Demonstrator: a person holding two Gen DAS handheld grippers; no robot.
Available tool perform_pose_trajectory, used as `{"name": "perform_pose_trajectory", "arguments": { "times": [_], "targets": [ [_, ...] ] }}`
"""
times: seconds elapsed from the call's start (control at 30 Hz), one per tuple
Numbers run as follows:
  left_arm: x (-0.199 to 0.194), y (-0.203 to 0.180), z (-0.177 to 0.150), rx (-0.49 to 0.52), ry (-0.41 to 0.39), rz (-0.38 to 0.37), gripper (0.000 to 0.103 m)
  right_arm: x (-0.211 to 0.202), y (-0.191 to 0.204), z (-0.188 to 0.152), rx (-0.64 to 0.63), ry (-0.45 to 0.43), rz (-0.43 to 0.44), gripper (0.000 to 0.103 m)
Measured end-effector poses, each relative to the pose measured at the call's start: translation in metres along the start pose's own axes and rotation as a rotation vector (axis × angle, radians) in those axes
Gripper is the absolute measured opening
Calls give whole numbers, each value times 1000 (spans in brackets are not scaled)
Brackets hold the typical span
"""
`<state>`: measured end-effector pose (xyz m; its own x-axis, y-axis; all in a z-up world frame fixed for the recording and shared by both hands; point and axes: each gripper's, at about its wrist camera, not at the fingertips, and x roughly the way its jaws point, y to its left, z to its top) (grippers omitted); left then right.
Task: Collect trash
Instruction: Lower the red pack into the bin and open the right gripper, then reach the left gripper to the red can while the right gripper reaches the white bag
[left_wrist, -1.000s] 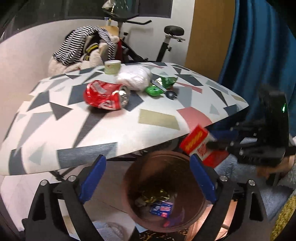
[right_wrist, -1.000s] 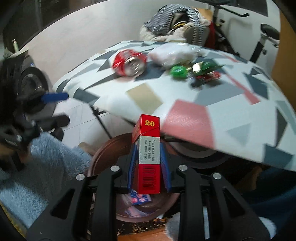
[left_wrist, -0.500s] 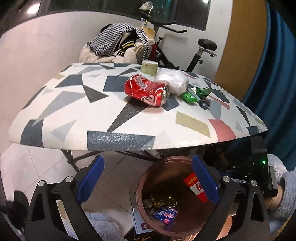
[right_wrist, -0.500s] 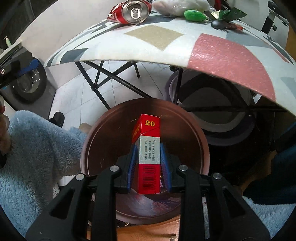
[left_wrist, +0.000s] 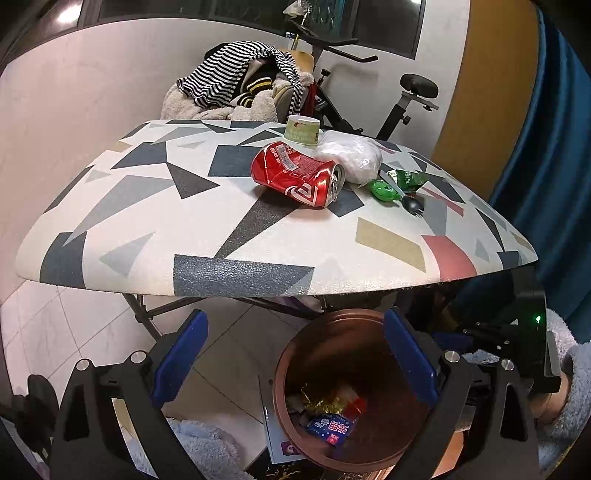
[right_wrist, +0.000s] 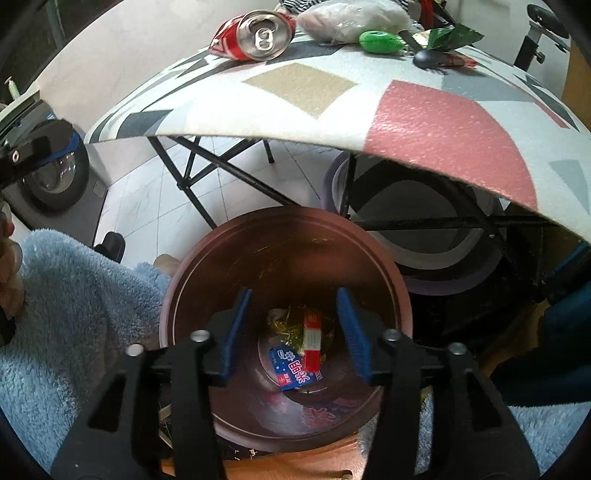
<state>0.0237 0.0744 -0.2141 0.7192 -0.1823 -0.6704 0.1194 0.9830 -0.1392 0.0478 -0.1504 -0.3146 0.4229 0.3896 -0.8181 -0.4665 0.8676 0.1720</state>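
With its jaws just opened and nothing between them, right claw hangs over the brown bin; the red carton it was pinching half a second ago now lies at the bottom beside a blue wrapper and gold foil. So that item is binned, one fewer to collect. Left claw is open wide and empty too, parked at the bin's left, below the surface edge. Left to right on the surface, still to clear: crushed red can on its side, paper cup behind it, white crumpled bag touching the can's far end, green cap, green wrapper, black spork. My read: can goes next, it's nearest and clear all round. Obstacles: bin sits partly under the surface overhang, so either claw has to back out and rise past the edge before reaching in. Small items are bunched tight, so the spork and cap risk getting nudged together.
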Motion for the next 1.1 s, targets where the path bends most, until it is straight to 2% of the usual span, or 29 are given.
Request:
{"name": "perform_pose_trajectory", "arguments": {
  "times": [0.03, 0.1, 0.23, 0.33, 0.57, 0.73, 0.97, 1.1],
  "targets": [
    [0, -1, -1, 3, 1, 2, 93, -1, -1, 0, 3, -6, -2, 65],
    [0, -1, -1, 7, 1, 3, 93, -4, -1, 1, 5, -18, -4, 68],
    [0, -1, 0, 8, 2, 8, 93, -7, 2, 3, -13, -41, -19, 89],
    [0, 0, 0, 3, 1, 15, 93, -9, 4, 3, -33, -51, -33, 97],
    [0, 5, 1, -20, -1, 18, 93, -15, 7, 7, -53, -78, -63, 97],
    [-1, 7, 1, -37, -5, 17, 93, -26, 8, 9, -56, -124, -123, 97],
    [3, 13, 6, -68, 18, 23, 93, -40, 0, 11, -40, -179, -114, 97],
    [6, 18, 16, -85, 41, 3, 93, -52, -3, 16, -30, -210, -95, 97]
  ]
}}
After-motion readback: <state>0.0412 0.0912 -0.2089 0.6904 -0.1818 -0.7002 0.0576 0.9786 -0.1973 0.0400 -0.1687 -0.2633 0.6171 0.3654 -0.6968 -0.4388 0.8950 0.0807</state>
